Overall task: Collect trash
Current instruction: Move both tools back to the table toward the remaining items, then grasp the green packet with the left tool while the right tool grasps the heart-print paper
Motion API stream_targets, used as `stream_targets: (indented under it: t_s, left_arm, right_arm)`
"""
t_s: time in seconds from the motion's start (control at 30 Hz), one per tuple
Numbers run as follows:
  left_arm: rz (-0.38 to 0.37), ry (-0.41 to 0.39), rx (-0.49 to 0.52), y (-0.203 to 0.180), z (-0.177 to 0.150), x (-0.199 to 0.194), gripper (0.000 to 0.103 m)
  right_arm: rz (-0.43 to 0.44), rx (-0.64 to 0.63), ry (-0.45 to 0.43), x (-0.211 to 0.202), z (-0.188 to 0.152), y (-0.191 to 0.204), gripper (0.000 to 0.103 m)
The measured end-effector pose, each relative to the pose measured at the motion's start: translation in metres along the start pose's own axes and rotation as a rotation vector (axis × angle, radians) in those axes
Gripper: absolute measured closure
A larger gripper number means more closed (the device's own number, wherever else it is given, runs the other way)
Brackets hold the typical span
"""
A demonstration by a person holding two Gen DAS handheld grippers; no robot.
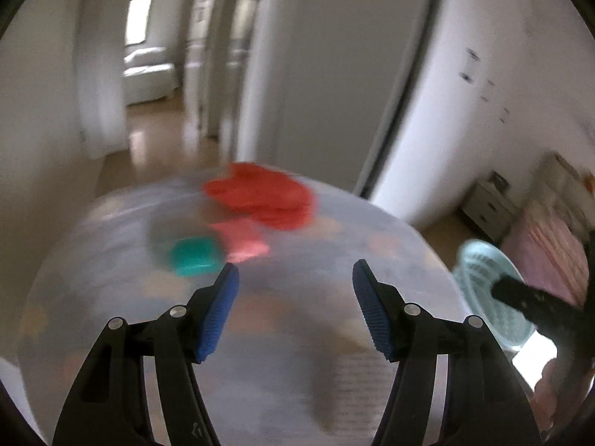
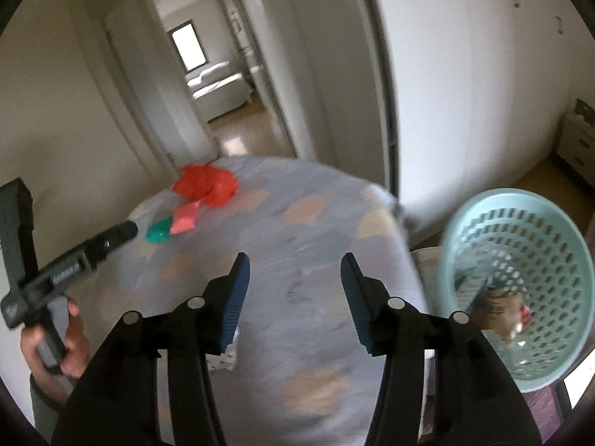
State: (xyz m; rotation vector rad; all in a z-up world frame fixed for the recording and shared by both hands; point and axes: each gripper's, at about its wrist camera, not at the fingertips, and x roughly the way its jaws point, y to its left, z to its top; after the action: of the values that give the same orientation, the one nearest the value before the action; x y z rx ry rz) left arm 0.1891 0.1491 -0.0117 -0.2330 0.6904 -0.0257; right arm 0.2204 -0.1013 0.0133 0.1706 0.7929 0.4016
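Observation:
A crumpled red bag (image 1: 260, 197) (image 2: 206, 184), a pink wrapper (image 1: 241, 239) (image 2: 185, 216) and a teal piece of trash (image 1: 193, 256) (image 2: 158, 231) lie at the far end of a bed with a patterned grey cover (image 1: 279, 316) (image 2: 297, 260). My left gripper (image 1: 295, 271) is open and empty above the bed, just short of the teal piece. My right gripper (image 2: 295, 260) is open and empty over the middle of the bed. A light-blue mesh basket (image 2: 517, 282) (image 1: 487, 290) to the right holds some trash. The left view is motion-blurred.
The left gripper's body and the hand holding it (image 2: 55, 278) show at the left of the right wrist view. Beyond the bed is an open doorway (image 2: 223, 85) to a hallway and another room. A white wardrobe (image 2: 465, 93) and a nightstand (image 1: 487, 204) stand at the right.

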Motion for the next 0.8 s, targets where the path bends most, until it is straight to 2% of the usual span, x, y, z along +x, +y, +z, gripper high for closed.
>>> stream_targets:
  t_s: [0.1, 0.3, 0.37, 0.43, 0.5, 0.67, 0.8]
  left_arm:
    - [0.026, 0.026, -0.093, 0.04, 0.005, 0.017, 0.042]
    - [0.058, 0.129, -0.155, 0.085, 0.005, 0.071, 0.039]
    - [0.05, 0.145, -0.162, 0.088, 0.008, 0.085, 0.039]
    - [0.047, 0.135, -0.144, 0.086, 0.013, 0.088, 0.031]
    - [0.055, 0.144, -0.126, 0.083, 0.018, 0.092, 0.031]
    - [0.11, 0.132, -0.074, 0.074, 0.017, 0.092, 0.031]
    - [0.095, 0.114, -0.08, 0.076, 0.013, 0.084, 0.034]
  right_arm:
    - [0.039, -0.014, 0.044, 0.022, -0.002, 0.018, 0.055]
    - [0.061, -0.079, 0.113, 0.055, -0.014, 0.052, 0.053]
    - [0.079, -0.091, 0.129, 0.061, -0.018, 0.056, 0.05]
    - [0.092, -0.099, 0.14, 0.061, -0.025, 0.059, 0.042]
    - [0.12, -0.073, 0.155, 0.064, -0.037, 0.059, 0.03]
    - [0.134, -0.006, 0.227, 0.08, -0.063, 0.058, 0.029]
    - [0.083, -0.056, 0.194, 0.078, -0.07, 0.068, 0.025]
